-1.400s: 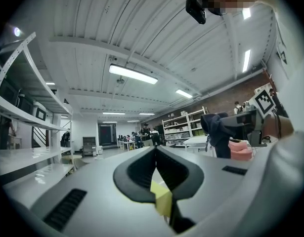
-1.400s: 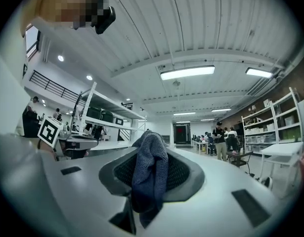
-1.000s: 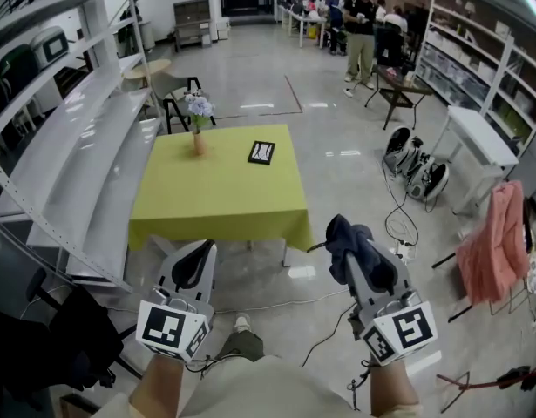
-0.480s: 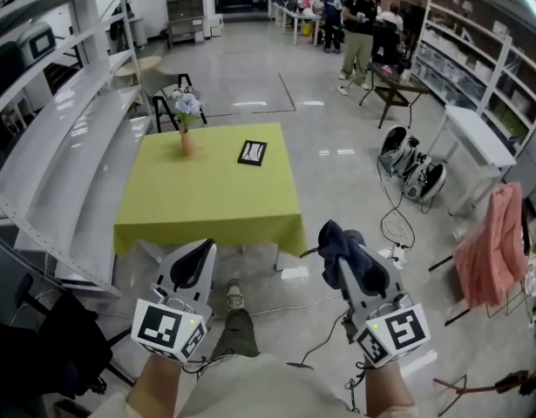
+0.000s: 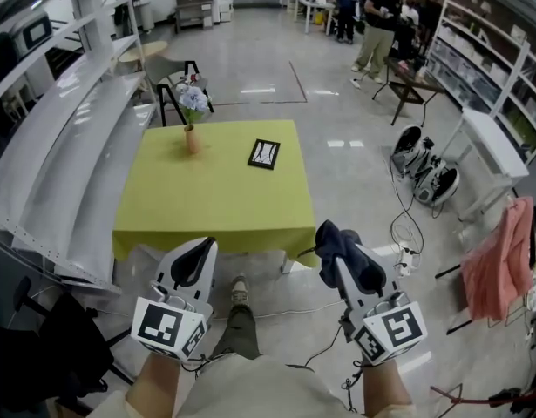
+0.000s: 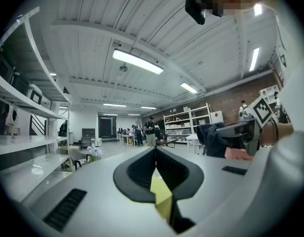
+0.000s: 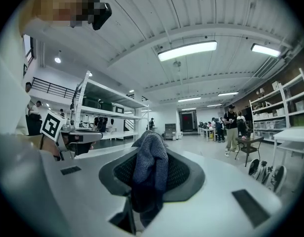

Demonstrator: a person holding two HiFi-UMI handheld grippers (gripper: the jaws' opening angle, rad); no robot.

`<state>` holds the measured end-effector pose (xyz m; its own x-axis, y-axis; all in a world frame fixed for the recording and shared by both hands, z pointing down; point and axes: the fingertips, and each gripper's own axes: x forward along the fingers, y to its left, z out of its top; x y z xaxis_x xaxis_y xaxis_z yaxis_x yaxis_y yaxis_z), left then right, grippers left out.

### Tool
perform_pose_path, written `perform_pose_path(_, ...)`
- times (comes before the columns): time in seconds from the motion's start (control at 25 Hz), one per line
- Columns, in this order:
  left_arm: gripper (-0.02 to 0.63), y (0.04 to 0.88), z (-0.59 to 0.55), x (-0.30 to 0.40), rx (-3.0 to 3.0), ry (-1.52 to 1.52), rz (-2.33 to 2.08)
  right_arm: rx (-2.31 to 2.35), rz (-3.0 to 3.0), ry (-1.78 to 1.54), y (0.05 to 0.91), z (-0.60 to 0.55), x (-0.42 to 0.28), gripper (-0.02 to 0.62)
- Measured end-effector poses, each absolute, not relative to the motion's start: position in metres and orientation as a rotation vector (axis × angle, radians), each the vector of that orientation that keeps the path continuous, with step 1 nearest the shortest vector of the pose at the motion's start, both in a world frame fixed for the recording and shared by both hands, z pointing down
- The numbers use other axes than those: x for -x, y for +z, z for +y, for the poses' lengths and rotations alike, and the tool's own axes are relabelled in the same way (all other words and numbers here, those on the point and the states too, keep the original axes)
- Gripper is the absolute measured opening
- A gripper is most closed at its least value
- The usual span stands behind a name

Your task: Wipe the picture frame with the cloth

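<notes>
A small black picture frame (image 5: 264,153) lies flat on the yellow-green table (image 5: 211,203), towards its far right side. A dark blue cloth (image 5: 337,244) is pinched in my right gripper (image 5: 342,255), which is shut on it; in the right gripper view the cloth (image 7: 149,174) hangs out between the closed jaws. My left gripper (image 5: 194,259) is shut with nothing in it, its jaws closed in the left gripper view (image 6: 156,174). Both grippers hang in front of the table's near edge, well short of the frame.
A vase with pale flowers (image 5: 193,111) stands at the table's far left. White shelving (image 5: 58,146) runs along the left, a black chair (image 5: 176,94) stands behind the table. Cables and fans (image 5: 424,168) lie on the floor at right. People (image 5: 376,24) stand far back.
The view has come closer to the table, which now sits larger and nearer. Both grippers keep their hold and place in the view; the cloth stays in the right one.
</notes>
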<state>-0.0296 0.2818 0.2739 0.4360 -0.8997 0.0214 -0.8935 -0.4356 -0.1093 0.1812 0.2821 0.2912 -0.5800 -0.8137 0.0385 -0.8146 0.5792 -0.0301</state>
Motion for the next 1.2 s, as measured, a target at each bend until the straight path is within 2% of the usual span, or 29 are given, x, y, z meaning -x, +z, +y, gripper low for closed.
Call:
perform_pose_path(0.32, 0.008, 0.277, 0.189, 0.055, 2.623, -0.157, 1.572, -1.452, -2.738, 0.098, 0.293, 0.196, -0.153, 0.110)
perform_pose_path(0.92, 0.008, 0.276, -0.058, 0.116, 2.765, -0.269, 1.411, -1.567, -2.562, 0.224, 0.296, -0.027, -0.082, 0.110)
perform_pose_path(1.2, 0.008, 0.294, -0.131, 0.132, 2.865, -0.280, 1.326, -1.578, -2.516, 0.271, 0.304, -0.105, -0.052, 0.110)
